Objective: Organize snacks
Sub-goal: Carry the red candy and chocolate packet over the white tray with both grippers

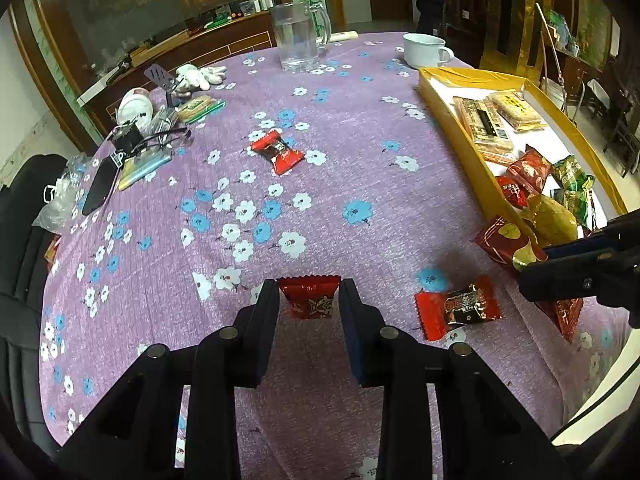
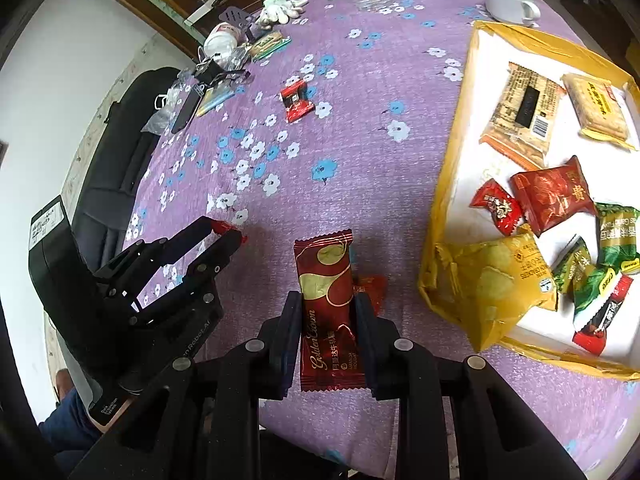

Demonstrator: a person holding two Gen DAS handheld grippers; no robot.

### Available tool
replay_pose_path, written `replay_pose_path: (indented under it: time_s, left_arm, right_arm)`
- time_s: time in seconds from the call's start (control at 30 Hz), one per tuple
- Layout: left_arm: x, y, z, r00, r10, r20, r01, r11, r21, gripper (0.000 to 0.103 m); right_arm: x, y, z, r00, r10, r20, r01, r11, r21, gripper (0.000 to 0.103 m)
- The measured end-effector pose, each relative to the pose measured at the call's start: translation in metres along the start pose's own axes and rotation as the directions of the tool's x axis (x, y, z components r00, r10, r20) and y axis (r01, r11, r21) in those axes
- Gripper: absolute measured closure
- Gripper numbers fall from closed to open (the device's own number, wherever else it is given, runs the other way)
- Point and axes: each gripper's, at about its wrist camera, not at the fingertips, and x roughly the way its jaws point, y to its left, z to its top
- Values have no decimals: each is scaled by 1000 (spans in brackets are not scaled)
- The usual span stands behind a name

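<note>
My left gripper is shut on a small red candy packet and holds it above the purple flowered tablecloth. My right gripper is shut on a long dark red Golden Crown snack bar; it shows at the right edge of the left wrist view. A yellow box at the right holds several snack packets. Two red and black candies lie loose on the cloth, one near and one farther off. The left gripper shows in the right wrist view, left of the bar.
A glass pitcher and a white cup stand at the far side. Clutter with a phone, glasses, gloves and a biscuit pack lies at the far left. A black chair stands beyond the table's left edge.
</note>
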Motion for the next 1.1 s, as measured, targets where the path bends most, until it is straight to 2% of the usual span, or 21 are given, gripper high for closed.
replay_pose_path:
  time_s: [0.47,1.1]
  left_arm:
    - [-9,-14,18,999,17,41,-19,999,50,75]
    - [-18,-53,49,995,-5,95,-9,989,147,75]
  right_arm:
    - [-17,-16,-2,999,13,44,-14,999,32,76]
    - [-44,-58,-8,995,8,101,-20,993,118,76]
